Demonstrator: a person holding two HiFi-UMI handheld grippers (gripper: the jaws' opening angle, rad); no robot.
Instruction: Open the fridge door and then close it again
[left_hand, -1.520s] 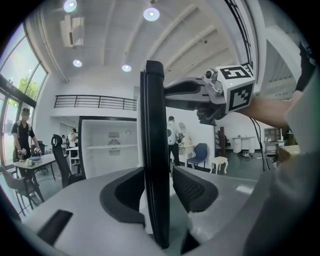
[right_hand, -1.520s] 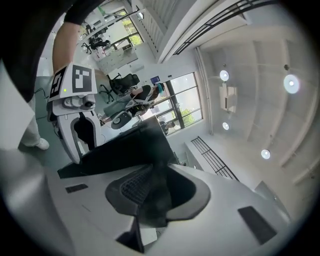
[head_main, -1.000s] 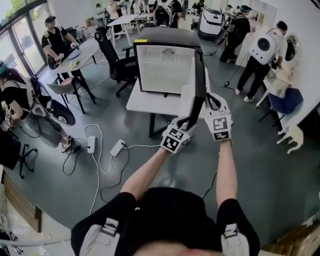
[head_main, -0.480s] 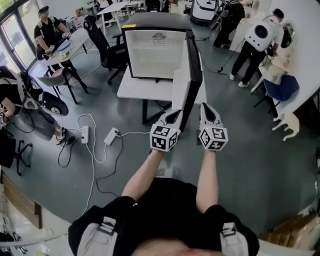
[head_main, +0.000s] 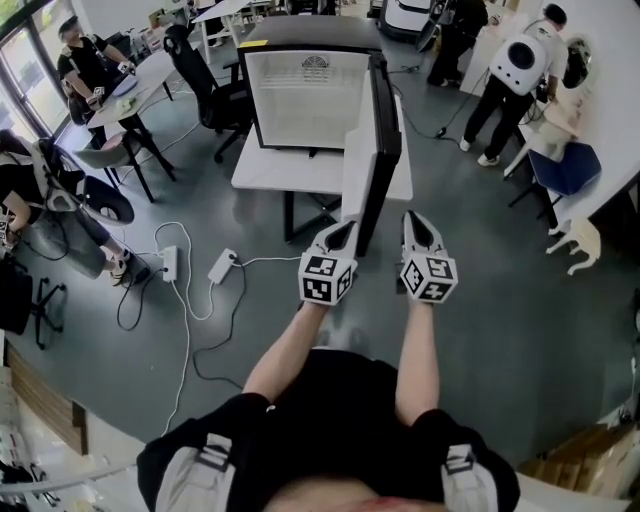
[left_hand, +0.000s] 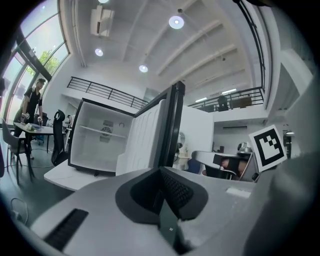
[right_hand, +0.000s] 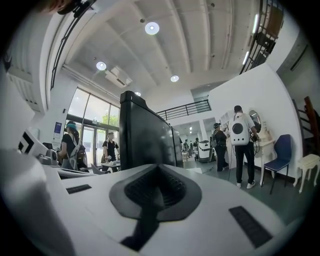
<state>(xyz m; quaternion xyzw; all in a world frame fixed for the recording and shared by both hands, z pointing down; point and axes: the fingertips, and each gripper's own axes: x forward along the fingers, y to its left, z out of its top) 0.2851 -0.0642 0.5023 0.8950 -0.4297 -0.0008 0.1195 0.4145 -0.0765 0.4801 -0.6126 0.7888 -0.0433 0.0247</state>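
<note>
A grey floor (head_main: 520, 300) runs under a white table (head_main: 270, 175), a black office chair (head_main: 200, 80) beside it and a power strip (head_main: 222, 266) lying to its left; a blue chair (head_main: 572, 165) stands near the right wall (head_main: 612, 60); round lights (left_hand: 176, 21) dot the ceiling (left_hand: 150, 40).

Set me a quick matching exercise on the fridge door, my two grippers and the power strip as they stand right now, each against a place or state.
Things:
1. black-framed door of the small white-lined fridge
2. left gripper
3. right gripper
4. white power strip

Places or states:
A. shut, empty, on the door's black outer side
B. lying on the grey floor
C. swung wide open, edge-on in the head view
D. shut, empty, on the door's white inner side

Pairs: 1-C, 2-D, 3-A, 4-B.
</note>
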